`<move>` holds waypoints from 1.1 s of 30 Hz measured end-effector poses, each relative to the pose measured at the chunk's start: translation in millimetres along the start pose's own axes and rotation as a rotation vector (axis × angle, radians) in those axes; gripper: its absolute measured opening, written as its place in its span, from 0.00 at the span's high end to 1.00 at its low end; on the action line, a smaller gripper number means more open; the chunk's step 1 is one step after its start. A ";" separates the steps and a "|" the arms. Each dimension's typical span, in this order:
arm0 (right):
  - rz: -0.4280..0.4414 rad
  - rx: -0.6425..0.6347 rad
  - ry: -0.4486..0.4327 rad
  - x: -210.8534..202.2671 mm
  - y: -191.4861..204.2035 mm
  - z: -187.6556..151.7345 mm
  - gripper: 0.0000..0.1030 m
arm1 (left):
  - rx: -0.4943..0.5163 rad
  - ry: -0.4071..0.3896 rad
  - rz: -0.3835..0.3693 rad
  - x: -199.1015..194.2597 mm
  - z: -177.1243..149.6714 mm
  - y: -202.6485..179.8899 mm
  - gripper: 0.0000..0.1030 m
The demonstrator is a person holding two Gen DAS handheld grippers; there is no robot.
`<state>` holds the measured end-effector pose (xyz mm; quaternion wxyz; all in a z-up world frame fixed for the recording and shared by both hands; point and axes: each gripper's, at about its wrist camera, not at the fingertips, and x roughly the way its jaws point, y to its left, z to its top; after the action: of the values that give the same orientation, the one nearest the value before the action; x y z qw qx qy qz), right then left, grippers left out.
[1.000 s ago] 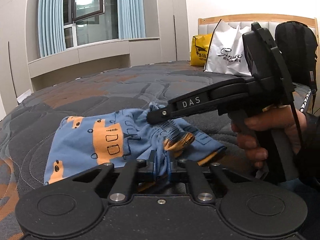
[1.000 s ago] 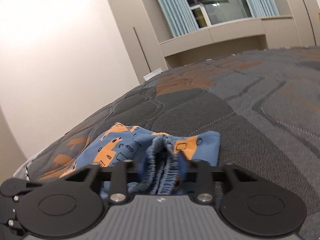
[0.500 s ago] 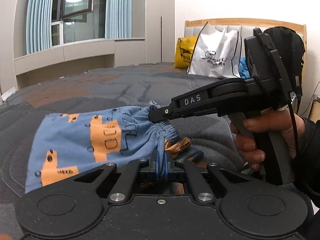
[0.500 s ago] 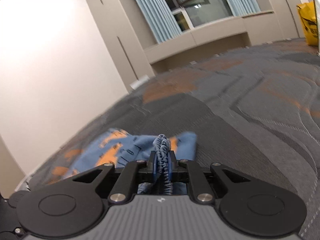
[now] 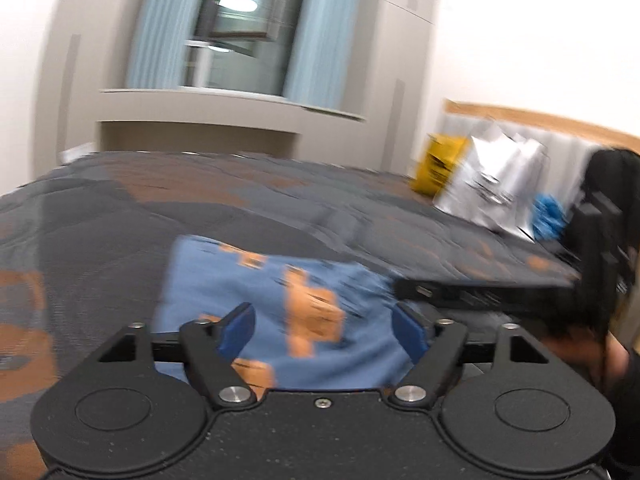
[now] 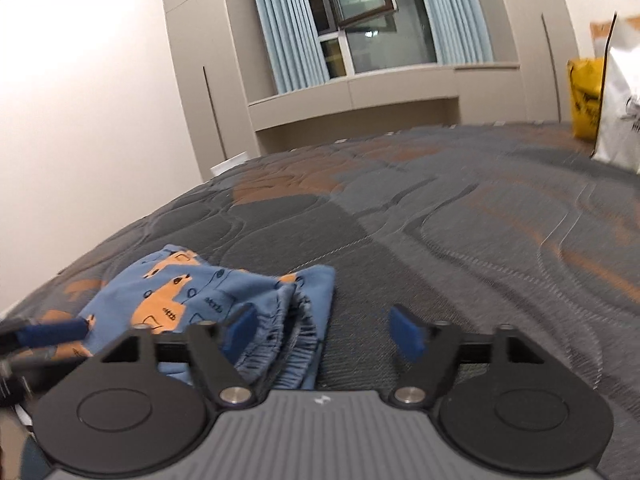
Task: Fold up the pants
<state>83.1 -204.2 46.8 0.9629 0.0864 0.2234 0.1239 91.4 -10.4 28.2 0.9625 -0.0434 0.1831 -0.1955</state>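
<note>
The pants (image 5: 280,300) are small, blue with orange vehicle prints, and lie folded on the grey and orange bedspread (image 5: 120,224). My left gripper (image 5: 326,330) is open and empty just above their near edge. My right gripper (image 6: 326,330) is open and empty; the gathered waistband (image 6: 288,332) of the pants (image 6: 192,292) lies between its left finger and the middle. The right gripper's body (image 5: 500,290) shows at the right of the left wrist view; a left fingertip (image 6: 52,330) shows at the left of the right wrist view.
A yellow bag (image 5: 438,168), a white shopping bag (image 5: 492,188) and a dark backpack (image 5: 612,176) stand against the headboard at the far right. The bedspread (image 6: 480,240) stretches away to a window wall with blue curtains (image 6: 288,28). The left wrist view is motion-blurred.
Both grippers were shut on the pants' waistband; both have opened and let go. The pants have dropped onto the bed and both grippers have drawn back a little.
</note>
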 end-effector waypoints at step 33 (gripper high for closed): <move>-0.022 -0.453 -0.135 13.3 69.1 12.2 0.00 | 0.022 0.023 0.271 25.2 31.1 53.3 0.01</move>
<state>86.4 -135.8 67.4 0.9718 -0.1261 0.1259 0.1544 143.7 29.1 40.4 0.9783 -0.0052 0.1960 -0.0664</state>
